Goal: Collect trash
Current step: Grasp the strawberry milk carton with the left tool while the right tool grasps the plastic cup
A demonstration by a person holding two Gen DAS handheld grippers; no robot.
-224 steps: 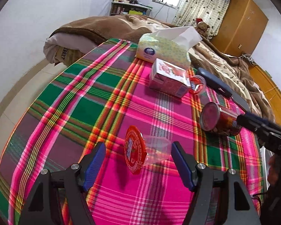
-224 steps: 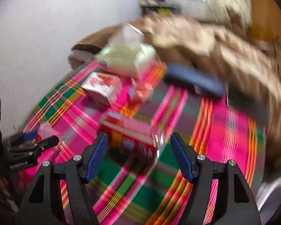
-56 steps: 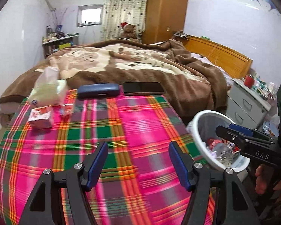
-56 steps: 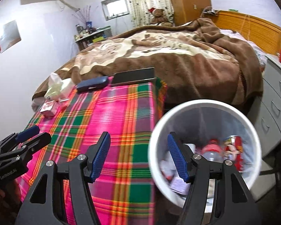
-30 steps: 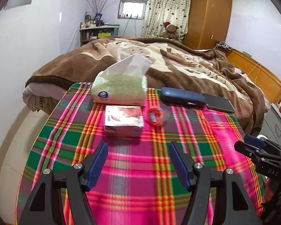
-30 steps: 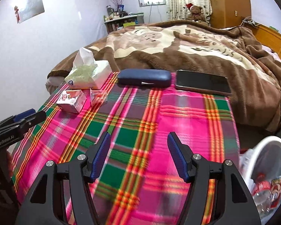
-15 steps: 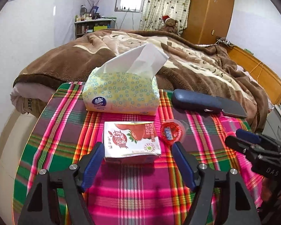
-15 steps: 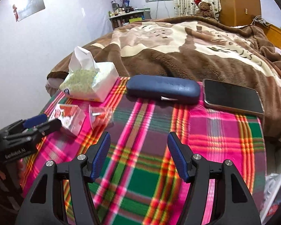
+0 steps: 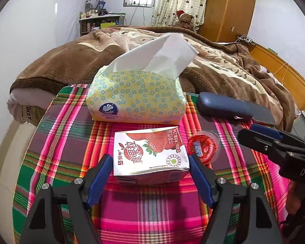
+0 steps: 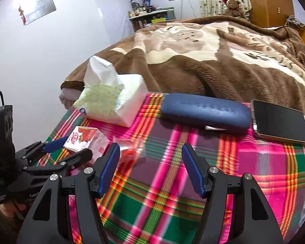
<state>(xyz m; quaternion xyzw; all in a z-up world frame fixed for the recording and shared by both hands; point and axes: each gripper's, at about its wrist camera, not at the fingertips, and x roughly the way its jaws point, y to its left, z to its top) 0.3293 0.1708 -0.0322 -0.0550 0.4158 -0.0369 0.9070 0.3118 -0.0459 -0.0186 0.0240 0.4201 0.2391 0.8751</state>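
A strawberry milk carton [image 9: 150,154] lies on the plaid tablecloth [image 9: 71,138]. My left gripper [image 9: 150,168] is open, its blue fingers on either side of the carton's near end, apart from it. A small clear cup with a red lid [image 9: 203,147] lies on its side just right of the carton. The carton [image 10: 85,138] and the cup [image 10: 130,148] also show in the right wrist view. My right gripper [image 10: 150,162] is open and empty, just right of the cup, above the cloth. It also shows in the left wrist view [image 9: 260,134].
A tissue pack [image 9: 136,99] stands behind the carton. A blue glasses case [image 10: 205,111] and a phone [image 10: 280,122] lie at the table's far edge, against the bed's brown blanket [image 10: 213,57].
Both grippers have moved forward toward the carton and cup. My left fingers now flank the carton. The white bin with dropped trash has left view.
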